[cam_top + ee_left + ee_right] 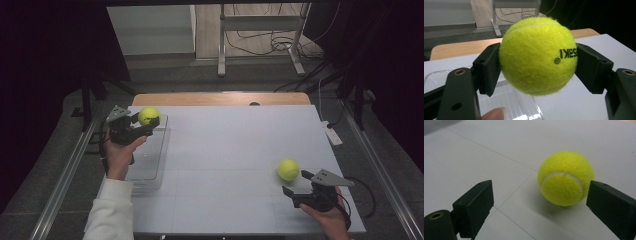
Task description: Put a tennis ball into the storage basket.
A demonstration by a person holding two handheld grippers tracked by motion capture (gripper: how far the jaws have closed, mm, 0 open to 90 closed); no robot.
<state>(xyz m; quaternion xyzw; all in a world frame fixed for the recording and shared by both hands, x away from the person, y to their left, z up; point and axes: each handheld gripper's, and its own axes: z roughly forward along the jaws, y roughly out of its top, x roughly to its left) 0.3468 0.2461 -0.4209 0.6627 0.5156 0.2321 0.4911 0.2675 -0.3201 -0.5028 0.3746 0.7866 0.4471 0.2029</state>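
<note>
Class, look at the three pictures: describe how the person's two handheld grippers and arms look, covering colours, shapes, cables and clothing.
Both the left gripper and the right gripper are black, each topped by a grey three-cornered plate with small holes. Their jaws end in blocky black pads on arms with brass-ringed holes. A dark cable trails from the right one. The left arm wears a white sleeve.

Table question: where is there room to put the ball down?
The white table lies bare across the middle, between the clear tray on the left and the loose tennis ball on the right. It is crowded by the left gripper and near the right gripper.
</note>
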